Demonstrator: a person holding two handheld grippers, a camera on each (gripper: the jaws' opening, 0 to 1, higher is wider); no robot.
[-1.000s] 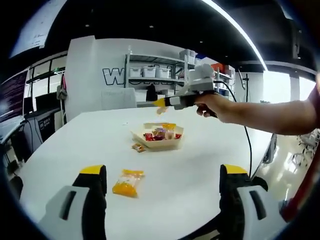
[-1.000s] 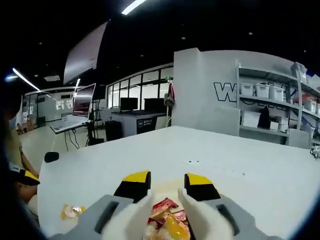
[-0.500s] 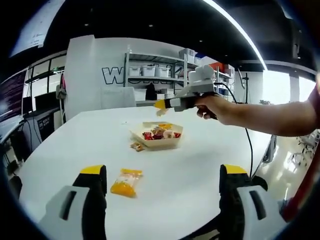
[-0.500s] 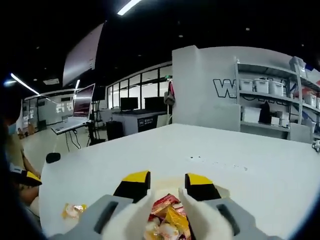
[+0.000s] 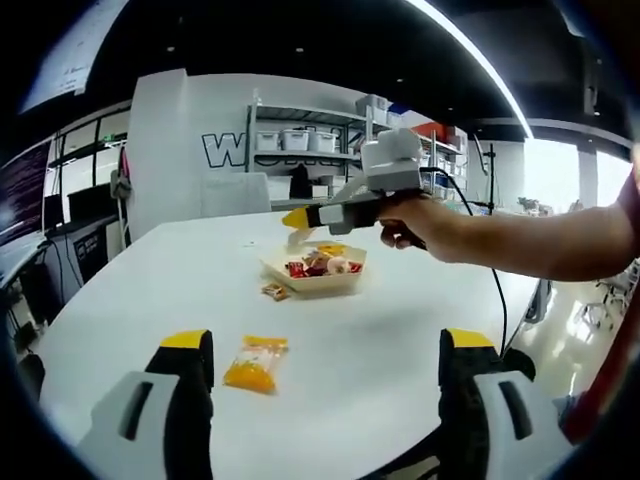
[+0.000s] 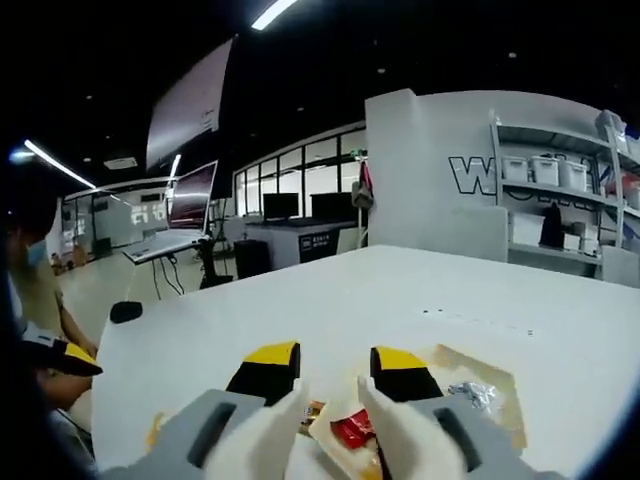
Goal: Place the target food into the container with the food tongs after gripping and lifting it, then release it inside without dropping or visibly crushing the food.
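Observation:
A shallow beige tray point(image 5: 340, 286) point(image 6: 505, 385) holds several wrapped snacks near the table's middle. A small packet point(image 5: 273, 293) point(image 6: 313, 410) lies just beside its left rim. A yellow packet point(image 5: 256, 363) lies nearer, just ahead of my left gripper point(image 5: 326, 340), whose jaws stand wide open over bare table. A hand holds my right gripper point(image 5: 297, 222) point(image 6: 333, 358) above the tray's left edge. Its jaws are a narrow gap apart, and nothing shows between them. Below that gap I see a red packet point(image 6: 350, 430) in the tray.
The white table point(image 5: 150, 290) is wide, with its edge on the right. Shelving with white bins point(image 5: 300, 143) stands behind it. A person sits at the left point(image 6: 30, 290). The left gripper's yellow tip point(image 6: 65, 357) enters the right gripper view.
The right gripper has moved left, from over the tray's middle to over its left edge. Its jaw gap is unchanged. The left gripper has stayed put.

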